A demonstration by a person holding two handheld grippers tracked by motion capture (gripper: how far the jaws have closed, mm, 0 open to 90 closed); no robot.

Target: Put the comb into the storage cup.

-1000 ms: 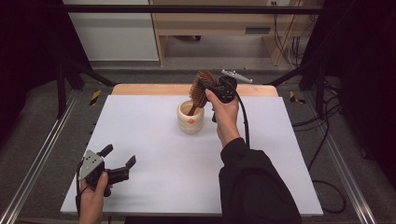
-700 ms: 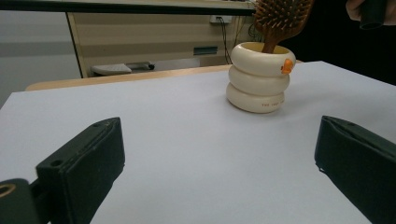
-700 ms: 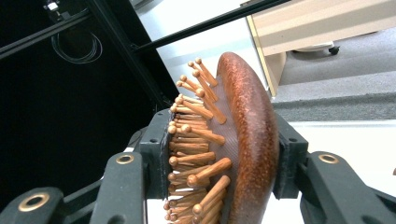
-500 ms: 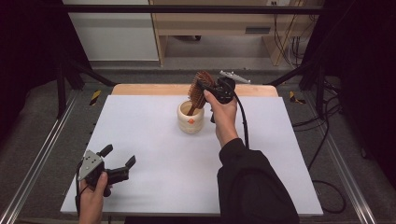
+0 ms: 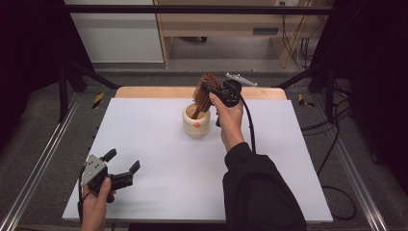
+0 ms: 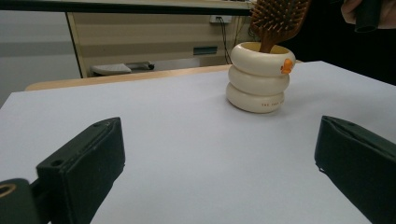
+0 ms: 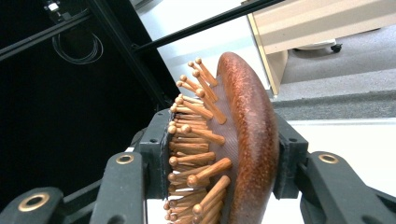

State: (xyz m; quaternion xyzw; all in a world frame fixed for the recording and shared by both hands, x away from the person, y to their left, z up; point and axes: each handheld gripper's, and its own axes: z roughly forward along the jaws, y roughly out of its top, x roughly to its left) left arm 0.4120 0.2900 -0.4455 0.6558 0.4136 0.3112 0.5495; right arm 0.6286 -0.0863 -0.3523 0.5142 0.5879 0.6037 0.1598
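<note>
A wooden hairbrush (image 5: 204, 90) stands handle-down in a cream ringed cup (image 5: 197, 122) at the back middle of the white table (image 5: 159, 159). My right gripper (image 5: 215, 88) is shut on the brush's head, one jaw on the bristles and one on the brown back (image 7: 250, 140). In the left gripper view the cup (image 6: 258, 77) stands ahead on the right with the brush head (image 6: 278, 18) above it. My left gripper (image 5: 123, 165) hovers open over the near left corner, nothing between its jaws.
A wooden strip (image 5: 159, 92) runs along the table's far edge. Metal frame rails (image 5: 43, 159) flank both sides. Cables (image 5: 337, 144) lie on the floor at the right. A cabinet (image 5: 226, 29) stands beyond the table.
The right gripper and the brush head have shifted slightly. The left gripper stays where it was.
</note>
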